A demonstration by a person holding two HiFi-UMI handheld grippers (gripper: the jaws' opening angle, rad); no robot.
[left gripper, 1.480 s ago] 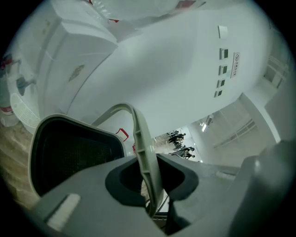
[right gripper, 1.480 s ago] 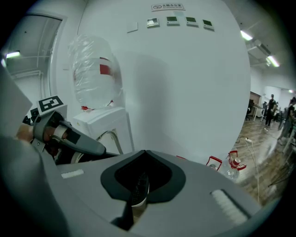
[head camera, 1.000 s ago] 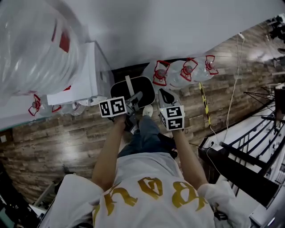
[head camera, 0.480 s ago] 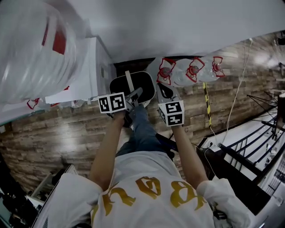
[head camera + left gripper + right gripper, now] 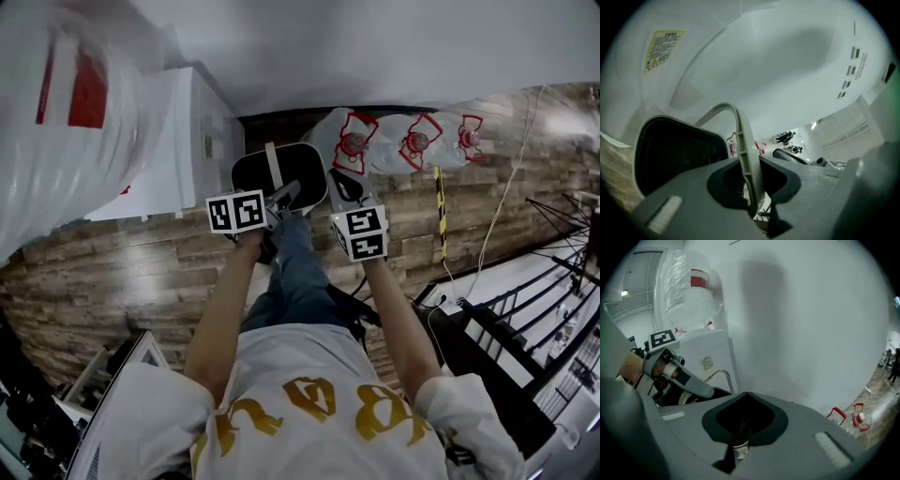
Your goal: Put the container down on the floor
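A black container [image 5: 251, 169] with a pale grey bail handle [image 5: 272, 161] hangs in front of the person, above the wooden floor [image 5: 141, 272]. My left gripper [image 5: 279, 201] is shut on that handle; in the left gripper view the grey handle [image 5: 743, 140] runs between the jaws of the left gripper [image 5: 752, 190], with the dark container mouth [image 5: 675, 154] to the left. My right gripper [image 5: 339, 191] sits at the container's right rim, with the right gripper [image 5: 737, 439] shut on a dark edge there. The left gripper [image 5: 686, 380] also shows in the right gripper view.
A white cabinet-like appliance [image 5: 183, 141] stands at the left with a plastic-wrapped water jug [image 5: 66, 112] on it. Three wrapped water jugs [image 5: 403, 141] lie on the floor by the white wall [image 5: 375, 47]. A black rack [image 5: 525, 328] and a white cable [image 5: 502, 206] are at the right.
Both grippers keep their hold on the container. The container and grippers have shifted slightly in the view, and the person's leg has moved forward beneath them.
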